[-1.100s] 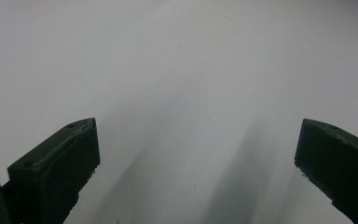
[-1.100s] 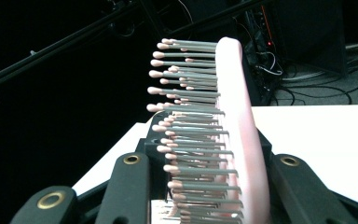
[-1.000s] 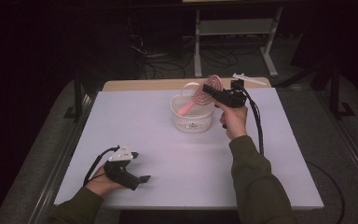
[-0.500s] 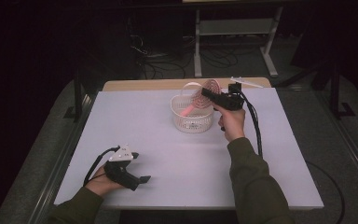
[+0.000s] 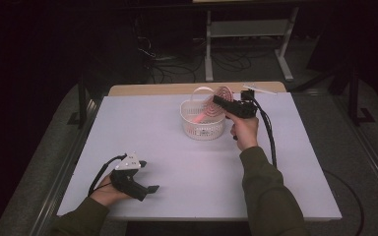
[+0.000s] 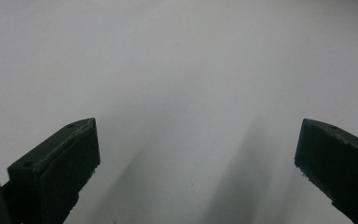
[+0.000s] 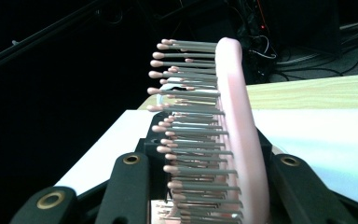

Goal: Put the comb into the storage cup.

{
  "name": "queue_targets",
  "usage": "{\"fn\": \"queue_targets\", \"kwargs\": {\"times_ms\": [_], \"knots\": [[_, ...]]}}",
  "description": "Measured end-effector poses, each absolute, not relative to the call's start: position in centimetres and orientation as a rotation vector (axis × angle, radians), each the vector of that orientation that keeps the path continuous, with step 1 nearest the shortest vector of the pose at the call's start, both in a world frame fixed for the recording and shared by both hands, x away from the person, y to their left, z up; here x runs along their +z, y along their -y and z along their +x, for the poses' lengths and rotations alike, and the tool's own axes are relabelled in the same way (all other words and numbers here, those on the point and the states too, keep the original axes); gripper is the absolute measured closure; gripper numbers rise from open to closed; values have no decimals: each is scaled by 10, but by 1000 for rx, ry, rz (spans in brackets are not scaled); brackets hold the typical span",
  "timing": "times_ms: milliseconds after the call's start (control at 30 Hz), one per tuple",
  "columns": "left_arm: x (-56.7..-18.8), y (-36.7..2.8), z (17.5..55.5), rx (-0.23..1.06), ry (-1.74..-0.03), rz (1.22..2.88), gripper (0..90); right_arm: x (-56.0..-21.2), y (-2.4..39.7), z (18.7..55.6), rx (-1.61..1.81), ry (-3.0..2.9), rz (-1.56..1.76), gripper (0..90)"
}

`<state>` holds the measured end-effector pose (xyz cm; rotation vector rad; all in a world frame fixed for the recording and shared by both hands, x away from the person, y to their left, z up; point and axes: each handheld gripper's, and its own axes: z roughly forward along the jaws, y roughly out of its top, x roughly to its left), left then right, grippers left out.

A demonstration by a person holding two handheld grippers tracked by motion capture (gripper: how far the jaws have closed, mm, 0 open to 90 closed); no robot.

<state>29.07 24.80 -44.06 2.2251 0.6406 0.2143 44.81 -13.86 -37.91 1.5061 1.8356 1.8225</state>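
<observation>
The right gripper (image 5: 221, 103) grips a pink brush (image 7: 233, 135) over the white basket (image 5: 203, 129). The left gripper (image 6: 196, 163) rests low on the table (image 5: 177, 162) with its jaws wide apart, holding nothing.

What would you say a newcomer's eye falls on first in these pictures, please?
Most likely the pink hairbrush, clamped in the right gripper with its bristles pointing sideways, held over the white basket near the table's far edge. Next comes the left gripper, resting open and empty on the white table at its near left corner.
</observation>
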Motion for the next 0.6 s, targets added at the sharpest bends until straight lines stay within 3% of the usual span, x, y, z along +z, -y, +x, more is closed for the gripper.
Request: {"fn": "queue_targets", "kwargs": {"times_ms": [600], "knots": [[-441,-247,291,211,-642,2228,0,-385,147,449,1790,-1834,1535,593]]}}
